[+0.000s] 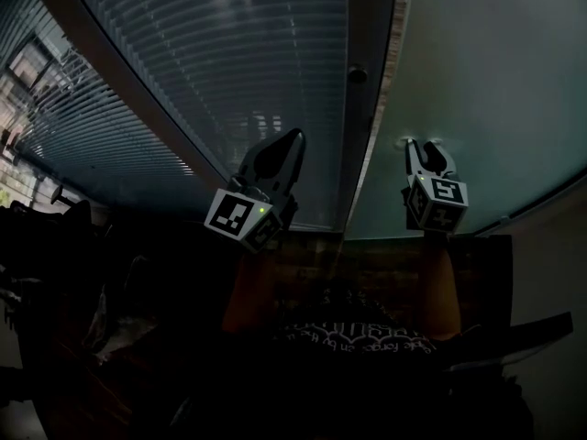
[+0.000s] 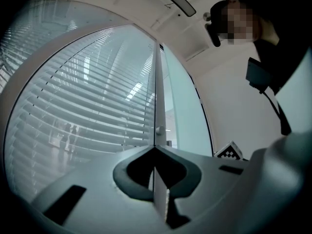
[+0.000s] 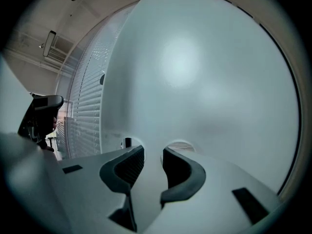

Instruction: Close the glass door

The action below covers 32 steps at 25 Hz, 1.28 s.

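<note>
The frosted glass door (image 1: 486,81) fills the right of the head view and most of the right gripper view (image 3: 195,72). My right gripper (image 1: 425,145) is open by a narrow gap, and its tips (image 3: 153,152) rest against or just off the frosted pane. A dark upright frame (image 1: 360,35) with a round knob (image 1: 357,75) divides this door from a glass pane with slatted blinds (image 1: 211,62). My left gripper (image 1: 292,137) is shut and empty in front of the blinds. In its own view the jaws (image 2: 155,149) line up with the frame edge (image 2: 157,82) and the knob (image 2: 159,129).
A dark office chair (image 3: 41,113) stands at the left, beside the blinds. Dim furniture (image 1: 64,246) crowds the lower left of the head view. The person's forearms and dark shirt (image 1: 367,337) fill the bottom. A wall corner (image 1: 550,273) lies right of the door.
</note>
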Motion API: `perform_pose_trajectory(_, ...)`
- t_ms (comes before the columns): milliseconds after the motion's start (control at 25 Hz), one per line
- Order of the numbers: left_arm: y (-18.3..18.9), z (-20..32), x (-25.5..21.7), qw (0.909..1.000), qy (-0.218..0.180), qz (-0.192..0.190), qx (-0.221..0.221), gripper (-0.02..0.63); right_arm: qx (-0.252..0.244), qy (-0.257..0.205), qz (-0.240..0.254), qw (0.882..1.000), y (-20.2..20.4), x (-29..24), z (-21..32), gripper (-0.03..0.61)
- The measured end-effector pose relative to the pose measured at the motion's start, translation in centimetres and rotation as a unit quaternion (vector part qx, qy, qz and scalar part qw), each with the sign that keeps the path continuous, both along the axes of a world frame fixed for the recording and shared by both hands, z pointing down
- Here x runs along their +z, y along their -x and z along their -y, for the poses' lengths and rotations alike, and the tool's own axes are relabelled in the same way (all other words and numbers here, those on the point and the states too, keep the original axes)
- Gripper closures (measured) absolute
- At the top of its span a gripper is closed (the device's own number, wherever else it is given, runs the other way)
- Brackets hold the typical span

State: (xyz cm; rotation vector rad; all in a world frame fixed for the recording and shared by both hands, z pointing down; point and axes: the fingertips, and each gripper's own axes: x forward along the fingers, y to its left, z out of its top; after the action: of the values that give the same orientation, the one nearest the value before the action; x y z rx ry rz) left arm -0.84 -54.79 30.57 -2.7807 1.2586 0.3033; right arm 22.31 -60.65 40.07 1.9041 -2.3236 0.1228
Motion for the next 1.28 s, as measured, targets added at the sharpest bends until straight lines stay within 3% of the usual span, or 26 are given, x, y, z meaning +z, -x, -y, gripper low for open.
perform_pose_trajectory(240,0.5,1.6,-1.6,0.9999,0.002,-0.002,-0.011,0.612,-0.001,0.004,-0.008,1.0,-0.2,-1.3,2.4,0.46)
perform_pose_trajectory(1280,0.5,3.7,-0.5,0.9999,-0.002,-0.005,-0.009,0.612,-0.003,0.012,-0.004,1.0,-0.2,0.0,4.9,0.46)
